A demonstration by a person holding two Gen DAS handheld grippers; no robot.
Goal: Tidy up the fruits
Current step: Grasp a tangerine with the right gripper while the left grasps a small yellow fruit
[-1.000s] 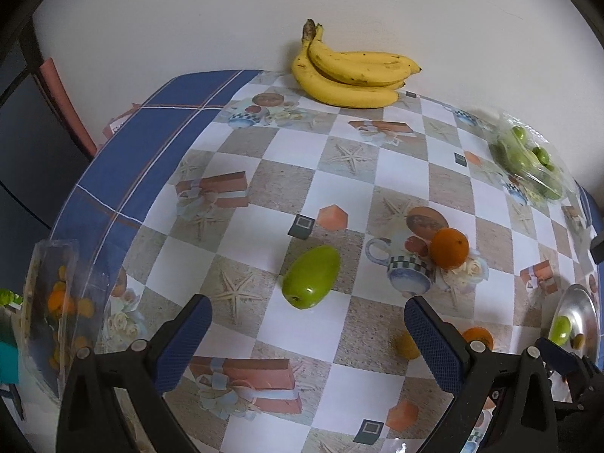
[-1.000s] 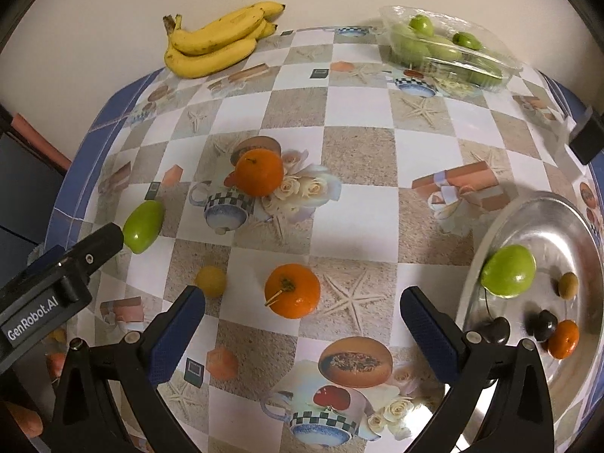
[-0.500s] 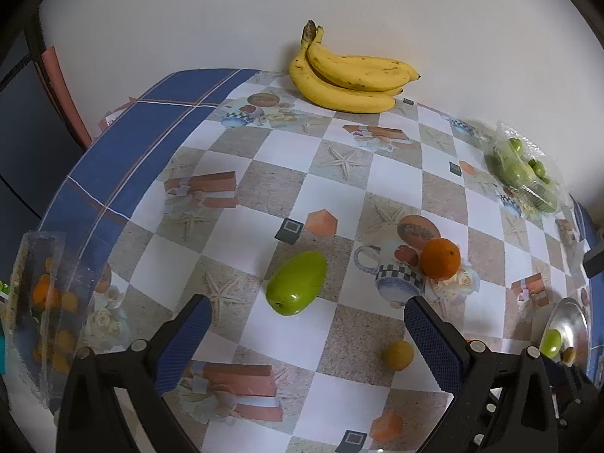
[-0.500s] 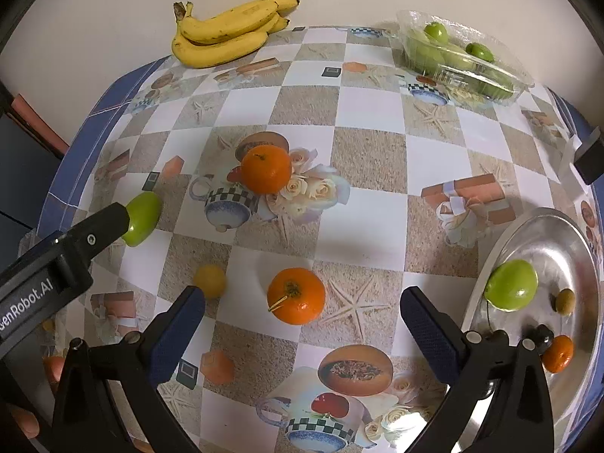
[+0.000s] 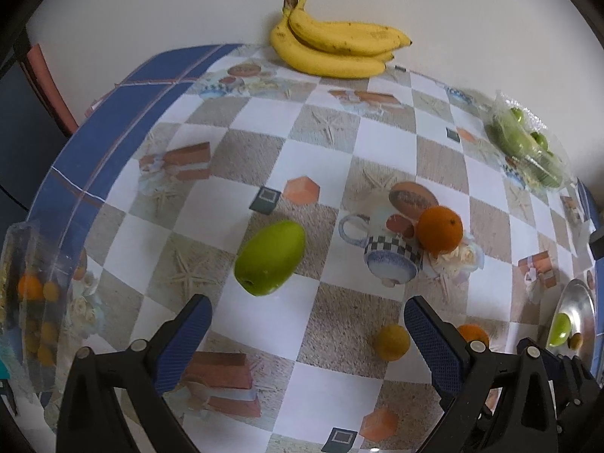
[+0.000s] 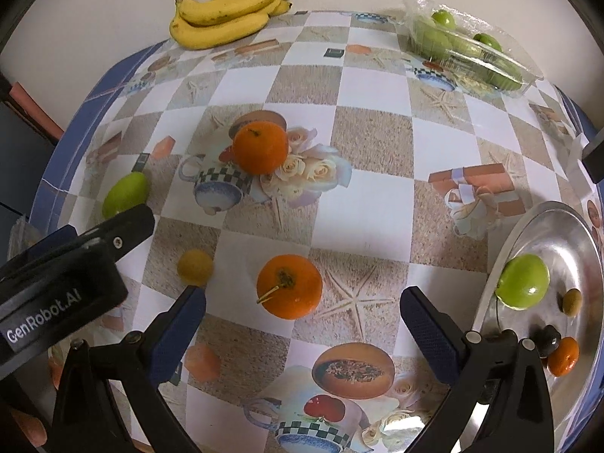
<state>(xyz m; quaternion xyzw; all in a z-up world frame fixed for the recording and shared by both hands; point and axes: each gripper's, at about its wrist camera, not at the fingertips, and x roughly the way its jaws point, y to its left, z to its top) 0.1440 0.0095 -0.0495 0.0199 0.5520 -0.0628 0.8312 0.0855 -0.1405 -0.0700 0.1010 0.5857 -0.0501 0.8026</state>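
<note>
My left gripper (image 5: 305, 334) is open and empty, just short of a green oblong fruit (image 5: 270, 252) lying on the patterned tablecloth. My right gripper (image 6: 302, 324) is open and empty, with an orange (image 6: 289, 287) just ahead between its fingers. A second orange (image 6: 260, 147) and a small yellow fruit (image 6: 195, 267) lie farther left. A silver plate (image 6: 566, 234) at the right holds a green apple (image 6: 523, 281), a small orange fruit (image 6: 563, 356) and some small dark fruits. The left gripper body (image 6: 60, 287) shows at the left of the right wrist view.
A banana bunch (image 5: 336, 53) lies against the back wall. A clear plastic tray of green fruits (image 6: 468, 45) sits at the back right. A clear box with small orange fruits (image 5: 34, 302) stands at the table's left edge. The blue cloth border (image 5: 113, 120) marks the left edge.
Both grippers have moved forward and lower over the table. The green fruit is now closer to the left gripper, and the near orange is closer to the right gripper. Both stay open.
</note>
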